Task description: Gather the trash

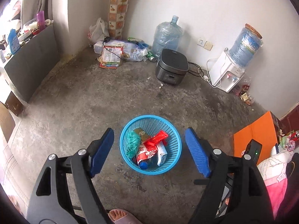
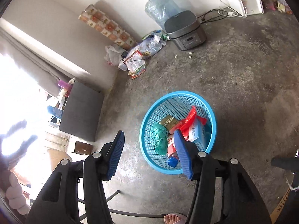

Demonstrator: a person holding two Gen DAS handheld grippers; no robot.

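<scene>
Bare concrete floor (image 1: 78, 112), stained and dusty, fills the room up to the white walls.

Both claws hang above it with nothing in them. The left gripper (image 1: 149, 150) has its blue pads spread wide, and in its own view the blue basket (image 1: 175, 130) sits on the floor right between them, lower down and not touched. The right gripper (image 2: 149, 154) is also released, its jaws parted less wide; in its view one pad stands in front of the basket's near side, and the other is over bare floor.

Inside the basket lies the trash already gathered: a green crumpled bag (image 1: 133, 143), a red wrapper (image 1: 156, 139), a small white and blue box (image 1: 161, 152), a brownish packet (image 1: 141, 132) and a bottle with a blue cap (image 1: 143, 165).

Farther out, in the corner by the wall, more litter waits: a flat printed packet (image 1: 110, 57) with a black cable across it, clear plastic bags (image 1: 134, 51) and a green can (image 1: 152, 57). A grey cooker (image 1: 172, 67), a water jug (image 1: 166, 34) and a water dispenser (image 1: 227, 74) stand along the wall. Small wrappers (image 1: 244, 93) lie beside the dispenser.

I judge the remaining pieces to be light and soft. The packet is thin and probably slippery, so an edge that lifts off the floor is the best place to pinch. The bags will crumple; a bunched fold gives more hold. The can is stiff but dents easily, so take it across the middle with mild pressure.
</scene>
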